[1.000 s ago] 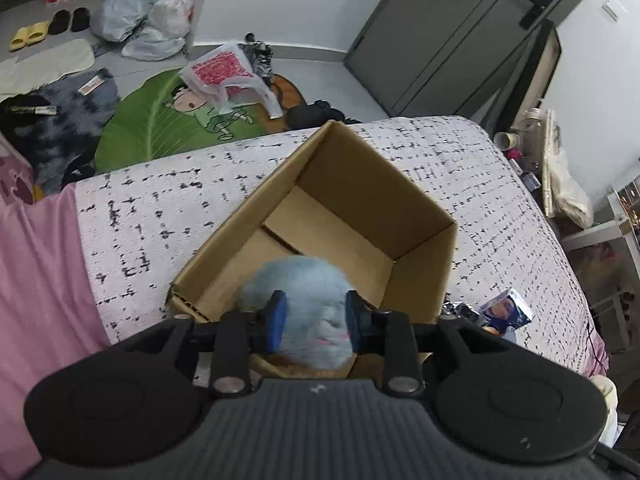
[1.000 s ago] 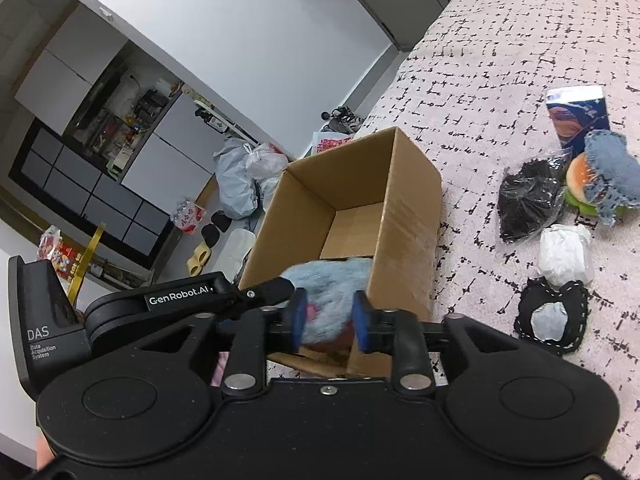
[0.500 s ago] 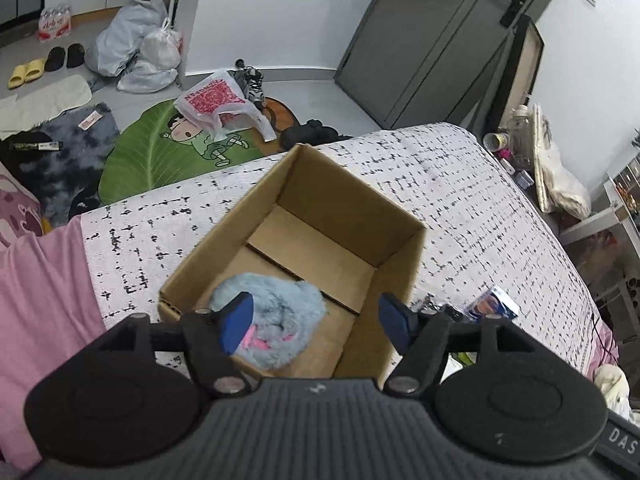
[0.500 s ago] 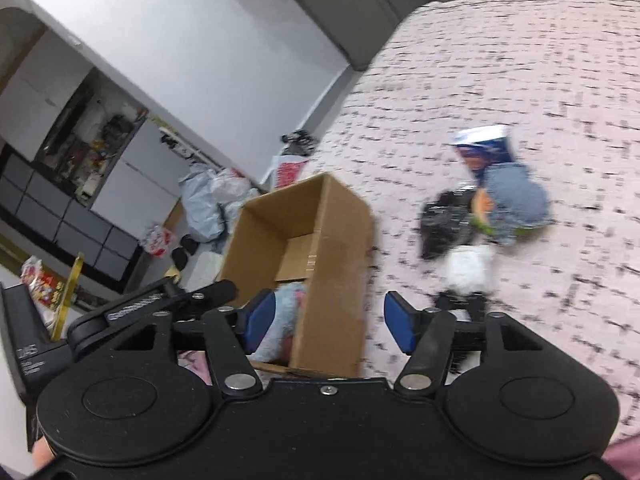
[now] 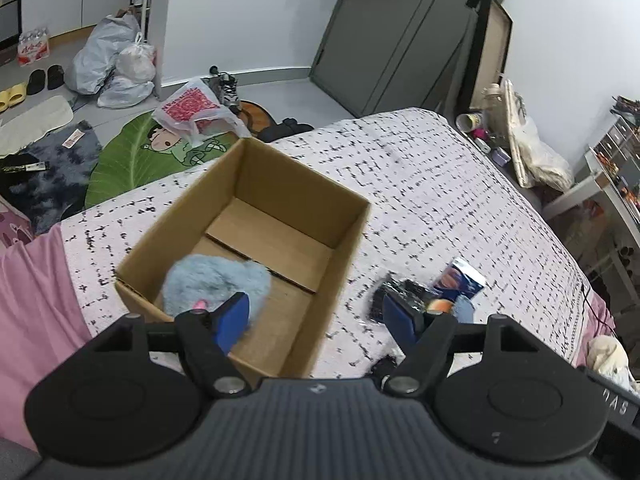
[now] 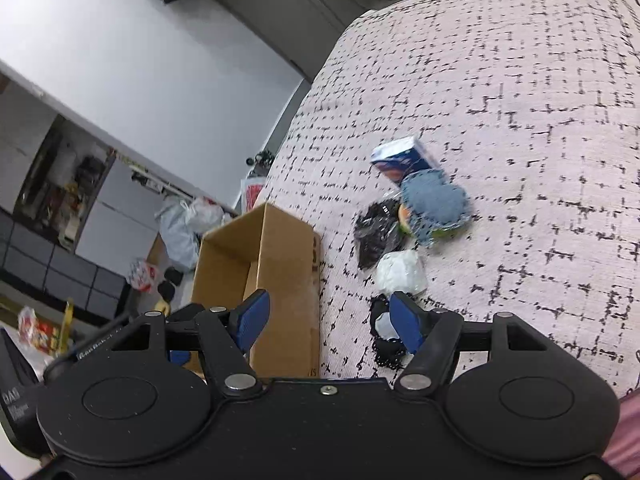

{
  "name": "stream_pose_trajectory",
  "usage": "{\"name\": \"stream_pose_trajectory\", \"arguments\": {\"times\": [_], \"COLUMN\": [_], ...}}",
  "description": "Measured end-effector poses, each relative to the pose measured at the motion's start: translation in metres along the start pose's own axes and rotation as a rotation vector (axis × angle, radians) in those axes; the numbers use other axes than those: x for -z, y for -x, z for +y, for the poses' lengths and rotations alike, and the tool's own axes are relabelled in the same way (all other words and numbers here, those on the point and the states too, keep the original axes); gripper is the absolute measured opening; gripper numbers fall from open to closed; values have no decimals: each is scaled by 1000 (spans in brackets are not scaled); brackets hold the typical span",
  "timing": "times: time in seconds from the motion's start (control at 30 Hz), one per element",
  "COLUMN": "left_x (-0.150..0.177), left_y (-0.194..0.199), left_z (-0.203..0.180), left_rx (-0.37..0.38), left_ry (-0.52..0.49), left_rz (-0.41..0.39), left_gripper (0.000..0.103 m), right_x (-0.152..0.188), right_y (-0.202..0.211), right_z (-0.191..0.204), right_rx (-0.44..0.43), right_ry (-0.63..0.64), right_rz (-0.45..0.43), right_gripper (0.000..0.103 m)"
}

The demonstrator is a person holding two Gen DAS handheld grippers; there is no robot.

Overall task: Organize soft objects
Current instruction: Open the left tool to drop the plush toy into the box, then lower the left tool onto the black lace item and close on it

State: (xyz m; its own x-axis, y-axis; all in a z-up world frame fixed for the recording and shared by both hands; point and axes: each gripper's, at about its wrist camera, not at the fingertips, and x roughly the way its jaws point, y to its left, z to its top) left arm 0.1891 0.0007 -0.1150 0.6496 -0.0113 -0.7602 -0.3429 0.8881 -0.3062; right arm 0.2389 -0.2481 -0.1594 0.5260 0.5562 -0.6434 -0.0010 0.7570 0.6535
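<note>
A bed [image 5: 420, 184] under a pale spread with black dashes fills the room's middle; bags and mats litter the floor on the left, a grey door stands behind; one cardboard box [image 5: 280, 200] sits on the bed, one fluffy blue toy [image 5: 212, 280] inside its near left corner; right of it, five small items [image 6: 404, 236] cluster; left gripper [image 5: 316, 316] and right gripper [image 6: 326, 322] both have fingers wide apart, holding nothing.
</note>
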Motion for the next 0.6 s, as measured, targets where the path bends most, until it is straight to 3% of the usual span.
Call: {"name": "stream_pose_trajectory", "arguments": {"times": [0.6], "left_x": [45], "left_y": [-29], "left_z": [-57], "left_rx": [17], "left_ry": [-79], "left_rz": [98], "left_gripper": [72], "right_x": [-3], "right_y": [7], "right_z": [-46], "right_rx": [7], "right_ry": [-136], "right_rz": [1], "right_gripper": [68]}}
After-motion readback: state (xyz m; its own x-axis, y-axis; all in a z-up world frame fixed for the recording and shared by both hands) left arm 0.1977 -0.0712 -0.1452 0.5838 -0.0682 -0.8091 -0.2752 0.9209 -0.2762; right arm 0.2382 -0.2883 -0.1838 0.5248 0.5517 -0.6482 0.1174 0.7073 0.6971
